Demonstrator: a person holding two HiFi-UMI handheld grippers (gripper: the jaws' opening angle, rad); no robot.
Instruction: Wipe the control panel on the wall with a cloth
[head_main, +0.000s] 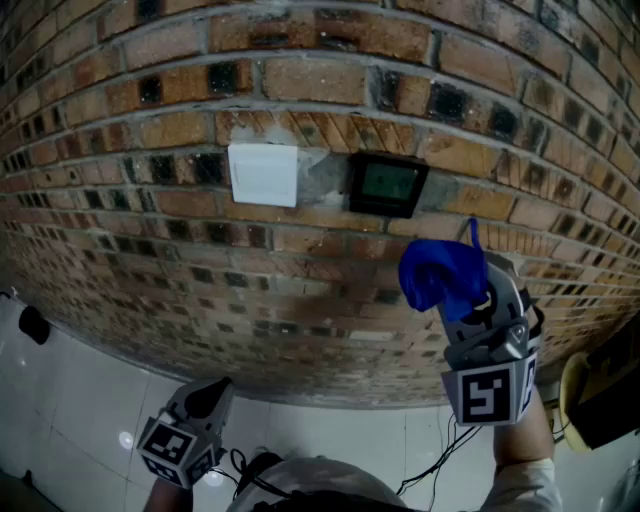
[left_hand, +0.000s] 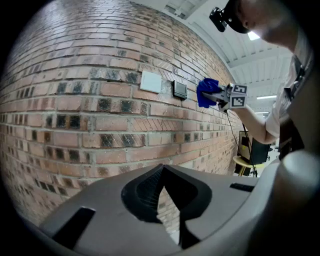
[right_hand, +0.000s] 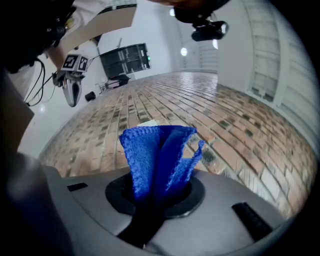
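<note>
On the brick wall (head_main: 120, 230), the control panel (head_main: 388, 185) sits apart from the blue cloth (head_main: 440, 275), at its 11 o'clock. The right gripper (right_hand: 155, 197) clenches that cloth. Only its own view shows the left gripper (left_hand: 162, 172) closed on nothing.

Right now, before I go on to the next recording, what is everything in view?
brick wall: one, red-brown, fills the head view
cover plate: one, white, on the wall, left of the panel
control panel: one, black with a greenish screen, on the wall
cloth: one, blue, bunched in the right gripper, below and right of the panel, not touching it
floor: white tiles, below the wall
round seat: one, yellow, far right
cables: black, below the right gripper
left gripper: grey, held low, jaws together, empty
right gripper: grey, raised, shut on the cloth
</note>
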